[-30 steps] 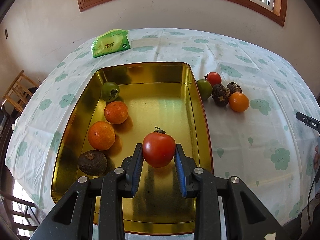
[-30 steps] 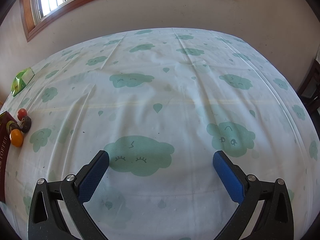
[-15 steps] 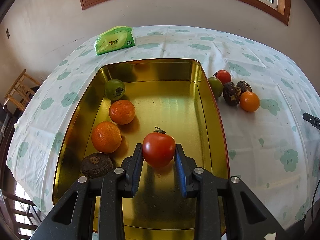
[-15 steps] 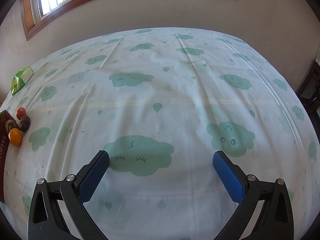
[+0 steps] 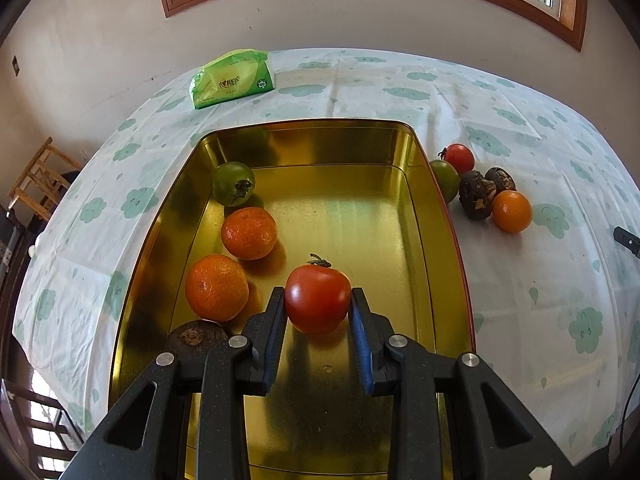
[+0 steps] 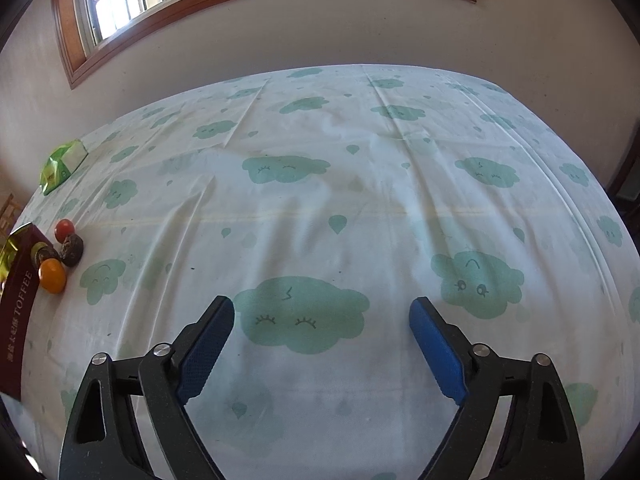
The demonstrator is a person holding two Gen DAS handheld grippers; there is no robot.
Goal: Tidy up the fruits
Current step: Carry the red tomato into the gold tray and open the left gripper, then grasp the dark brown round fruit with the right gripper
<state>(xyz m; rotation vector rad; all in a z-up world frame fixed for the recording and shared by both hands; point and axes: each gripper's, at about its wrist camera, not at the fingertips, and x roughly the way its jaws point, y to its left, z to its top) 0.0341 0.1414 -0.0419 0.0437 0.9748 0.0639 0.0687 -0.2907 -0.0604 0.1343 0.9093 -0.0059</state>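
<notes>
My left gripper (image 5: 318, 304) is shut on a red tomato (image 5: 318, 300) and holds it over the gold tin tray (image 5: 424, 216). In the tray lie a green tomato (image 5: 233, 183), two oranges (image 5: 249, 233) (image 5: 217, 287) and a dark wrinkled fruit (image 5: 196, 334). Right of the tray on the cloth lie a green tomato (image 5: 446, 180), a small red tomato (image 5: 459, 158), two dark fruits (image 5: 476, 196) and an orange (image 5: 512, 211). My right gripper (image 6: 322, 312) is open and empty over the tablecloth, far from the fruit pile (image 6: 52, 275) at its left.
A green tissue pack (image 5: 232, 79) lies behind the tray; it also shows in the right wrist view (image 6: 60, 166). The tray's maroon side (image 6: 16, 312) shows at the left edge. A wooden chair (image 5: 38, 178) stands beyond the table's left edge. A wall and window are behind.
My left gripper has carried the red tomato leftward and a little forward over the tray. The right gripper has stayed open and nearly still.
</notes>
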